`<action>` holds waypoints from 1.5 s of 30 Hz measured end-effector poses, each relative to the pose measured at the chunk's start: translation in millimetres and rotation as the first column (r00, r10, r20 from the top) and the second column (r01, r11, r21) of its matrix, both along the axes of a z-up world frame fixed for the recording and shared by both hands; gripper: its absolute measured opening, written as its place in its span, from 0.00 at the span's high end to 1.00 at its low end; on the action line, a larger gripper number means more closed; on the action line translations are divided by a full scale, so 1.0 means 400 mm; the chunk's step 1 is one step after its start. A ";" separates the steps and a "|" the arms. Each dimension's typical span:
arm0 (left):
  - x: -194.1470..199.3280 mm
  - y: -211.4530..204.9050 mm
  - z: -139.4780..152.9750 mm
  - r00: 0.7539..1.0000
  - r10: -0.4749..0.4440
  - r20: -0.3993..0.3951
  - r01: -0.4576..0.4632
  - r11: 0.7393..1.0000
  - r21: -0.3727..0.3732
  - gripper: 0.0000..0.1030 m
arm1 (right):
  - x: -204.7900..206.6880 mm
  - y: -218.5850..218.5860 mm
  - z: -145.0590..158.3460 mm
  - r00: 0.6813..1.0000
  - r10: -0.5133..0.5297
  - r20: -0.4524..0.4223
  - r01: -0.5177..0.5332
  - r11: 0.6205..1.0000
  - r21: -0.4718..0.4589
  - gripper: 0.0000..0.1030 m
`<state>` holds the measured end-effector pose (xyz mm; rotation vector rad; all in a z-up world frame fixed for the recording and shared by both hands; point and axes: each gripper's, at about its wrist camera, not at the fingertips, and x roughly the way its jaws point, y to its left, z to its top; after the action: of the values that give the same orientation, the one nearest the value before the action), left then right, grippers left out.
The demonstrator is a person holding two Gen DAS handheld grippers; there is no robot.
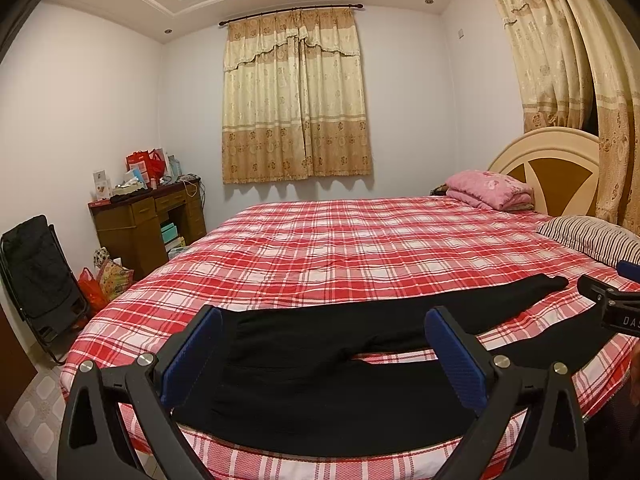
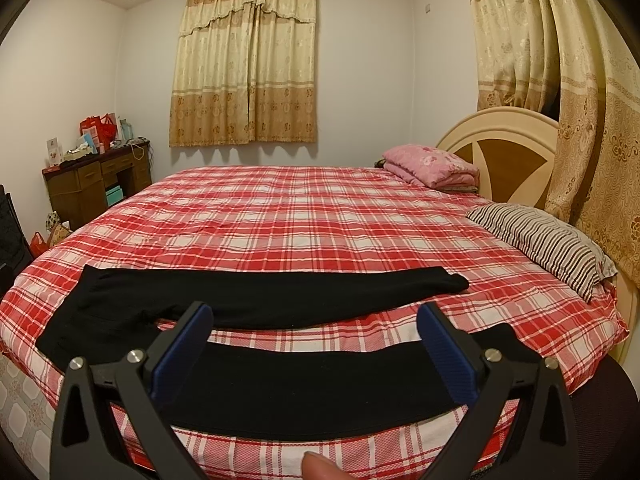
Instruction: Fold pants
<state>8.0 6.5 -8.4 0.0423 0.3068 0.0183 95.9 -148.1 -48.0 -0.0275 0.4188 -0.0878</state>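
Black pants (image 1: 328, 356) lie flat along the near edge of the bed, waist to the left, the two legs spread apart toward the right. In the right wrist view the pants (image 2: 280, 296) show both legs, the near one (image 2: 320, 384) at the bed edge. My left gripper (image 1: 324, 352) is open and empty, hovering above the waist and upper legs. My right gripper (image 2: 316, 344) is open and empty above the near leg. The right gripper also shows at the right edge of the left wrist view (image 1: 612, 304).
The bed has a red plaid sheet (image 1: 360, 240). A striped pillow (image 2: 540, 248) and folded pink bedding (image 2: 432, 164) lie by the headboard (image 2: 500, 140). A brown desk (image 1: 148, 216) and a black folding chair (image 1: 40, 280) stand at the left. A fingertip (image 2: 320, 468) shows at the bottom.
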 end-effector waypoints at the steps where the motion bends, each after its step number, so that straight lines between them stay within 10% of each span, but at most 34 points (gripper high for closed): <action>1: 0.000 0.001 0.000 1.000 0.000 0.000 0.000 1.000 0.000 0.01 | 0.000 0.000 0.000 1.000 0.000 0.000 0.000 1.000 0.000 0.00; 26: 0.093 0.000 -0.094 0.994 0.019 -0.111 -0.016 1.000 0.023 0.01 | 0.041 0.005 -0.071 0.998 0.008 -0.068 -0.008 1.000 0.001 0.00; 45: 0.414 0.109 -0.231 0.943 0.121 -0.310 -0.089 0.989 0.114 0.01 | 0.190 0.007 -0.249 0.960 0.064 -0.274 -0.054 0.998 0.044 0.00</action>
<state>173.6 50.3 -100.7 0.1276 0.6300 0.1338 171.9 -145.4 -147.8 -0.0168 0.6978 -0.0173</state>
